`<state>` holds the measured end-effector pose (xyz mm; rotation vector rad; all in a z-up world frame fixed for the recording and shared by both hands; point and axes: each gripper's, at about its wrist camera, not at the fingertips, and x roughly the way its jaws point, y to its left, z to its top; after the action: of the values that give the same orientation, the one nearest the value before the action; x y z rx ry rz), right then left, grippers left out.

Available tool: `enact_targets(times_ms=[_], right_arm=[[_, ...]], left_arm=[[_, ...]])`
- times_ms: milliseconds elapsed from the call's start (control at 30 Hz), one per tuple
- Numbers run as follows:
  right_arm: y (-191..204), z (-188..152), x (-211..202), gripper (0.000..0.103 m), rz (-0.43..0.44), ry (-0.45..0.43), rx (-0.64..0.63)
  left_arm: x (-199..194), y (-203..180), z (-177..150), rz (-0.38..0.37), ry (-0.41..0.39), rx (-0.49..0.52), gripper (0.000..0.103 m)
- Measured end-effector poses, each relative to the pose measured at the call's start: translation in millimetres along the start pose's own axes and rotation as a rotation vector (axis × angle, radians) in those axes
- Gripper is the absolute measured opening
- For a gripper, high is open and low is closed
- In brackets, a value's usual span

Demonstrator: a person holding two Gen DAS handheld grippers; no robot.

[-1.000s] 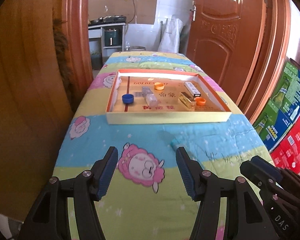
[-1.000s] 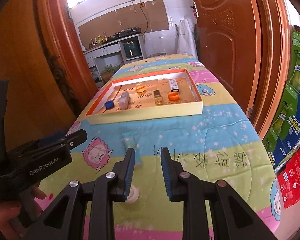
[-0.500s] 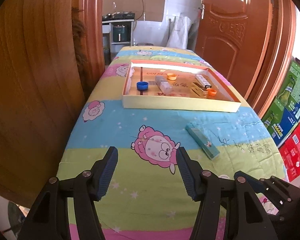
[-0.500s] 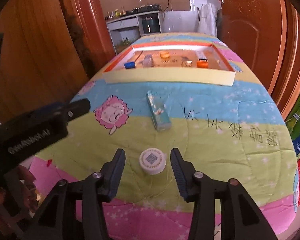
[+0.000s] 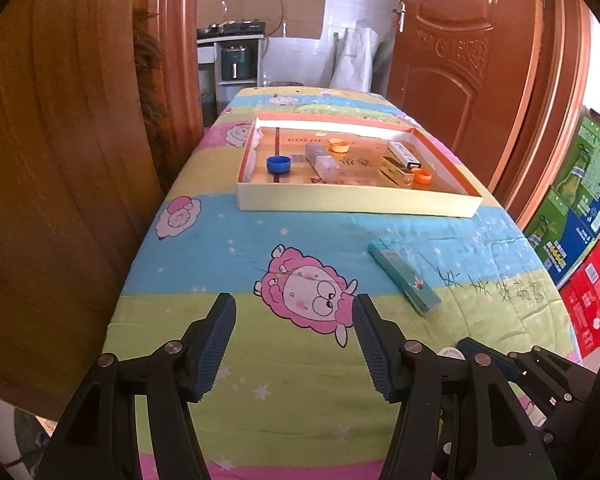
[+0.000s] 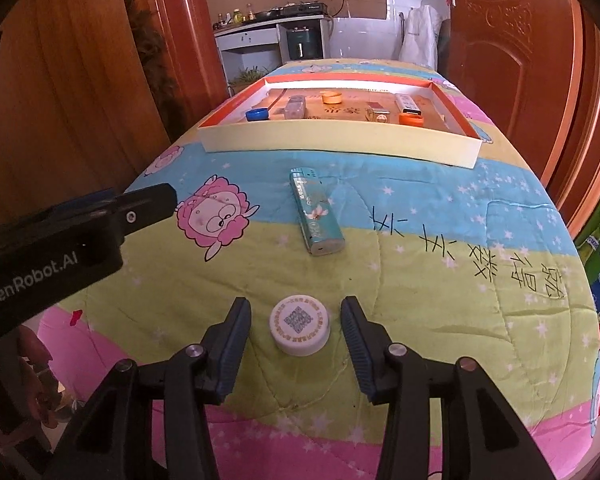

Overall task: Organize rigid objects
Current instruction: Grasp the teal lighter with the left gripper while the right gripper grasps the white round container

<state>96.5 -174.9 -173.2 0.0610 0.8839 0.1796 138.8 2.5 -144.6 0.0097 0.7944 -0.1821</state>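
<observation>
- Quilt point(image 6: 440, 280): tray point(image 6: 340, 146) at far end; lighter point(image 6: 316, 212) loose before it.
- Right gripper point(image 6: 296, 326): jaws just widened, lowered from a second ago, now straddling white cap point(image 6: 299, 325), pads clear; pick-up judged imminent.
- Left gripper point(image 5: 294, 340): wide, empty, unchanged.

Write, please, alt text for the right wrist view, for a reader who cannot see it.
The open right gripper straddles a white bottle cap printed with a QR code, its pads not touching it, on a cartoon-sheep quilt. Beyond lie a teal lighter and a shallow cardboard tray holding small caps and boxes.
</observation>
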Motion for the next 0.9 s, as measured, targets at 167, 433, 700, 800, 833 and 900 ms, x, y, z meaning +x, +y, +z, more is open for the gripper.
enact_targets(times_ms=[167, 433, 700, 800, 833, 900], right_arm=[[-2.5, 0.0, 0.1, 0.031, -0.021, -0.007, 0.004], [-2.2, -0.1, -1.0, 0.03, -0.027, -0.007, -0.003], [-22.6, -2.1, -14.4, 0.03, -0.085, -0.044, 0.039], [-32.6, -2.7, -21.3, 0.03, -0.12, -0.063, 0.041], [-36.6, -3.4, -24.3, 0.03, -0.144, -0.073, 0.035], [-44.2, -4.0, -28.6, 0.03, -0.168, -0.084, 0.037]], left_arm=[[2.4, -1.5, -1.7, -0.001, 0.008, 0.001, 0.062], [5.1, -8.5, -0.1, -0.012, 0.016, 0.01, 0.062], [28.4, -47.7, 16.4, -0.049, 0.066, 0.031, 0.062], [41.7, -69.1, 25.3, -0.053, 0.087, 0.034, 0.062], [45.8, -75.4, 27.7, -0.057, 0.093, 0.034, 0.063], [56.5, -87.0, 31.2, -0.044, 0.109, 0.035, 0.063]])
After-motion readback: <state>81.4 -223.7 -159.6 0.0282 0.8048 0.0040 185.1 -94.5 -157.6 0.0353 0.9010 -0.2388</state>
